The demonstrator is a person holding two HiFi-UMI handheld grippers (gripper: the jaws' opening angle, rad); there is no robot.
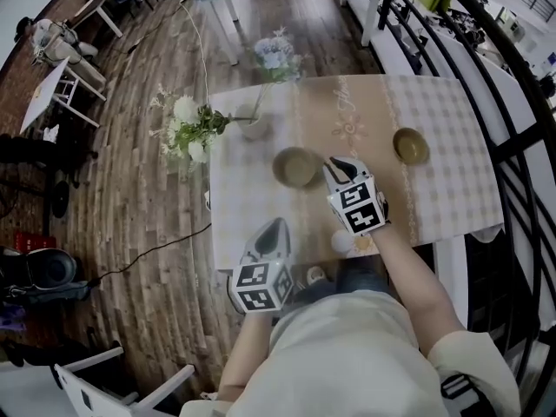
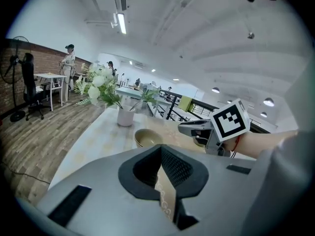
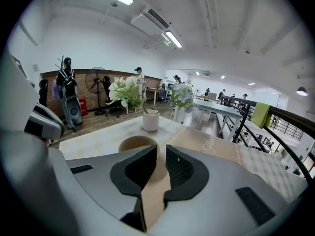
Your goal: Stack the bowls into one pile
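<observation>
Closest to the head camera is the person's pale shirt, with both arms reaching forward from it. The left gripper (image 1: 275, 226) hangs off the counter's (image 1: 452, 189) 6 o'clock edge, over the floor. Its own view shows the fingers (image 2: 147, 168) clenched, tips meeting, with nothing between them. The right gripper (image 1: 337, 163) is over the counter. In its own view the fingers (image 3: 184, 171) stand a narrow slit apart and grasp nothing.

One olive bowl (image 1: 297, 167) sits near the counter's middle, just beside the right gripper's tips at their 10 o'clock. In the right gripper view this bowl (image 3: 135, 143) lies straight ahead, its rim partly covered by the left finger. The left gripper view has it (image 2: 147, 137) further off, at 12 o'clock of the clenched tips. A second bowl (image 1: 410, 145) rests well apart, at 2 o'clock from the right gripper. The two bowls are not stacked.

A pale checked cloth with a tan runner covers the counter. A white vase (image 1: 254, 129) of white flowers stands at the counter's 10 o'clock corner. Round it lie a wood-plank floor (image 1: 148, 224), a black railing (image 1: 521, 172) at 3 o'clock, white tables and a brick wall further back.
</observation>
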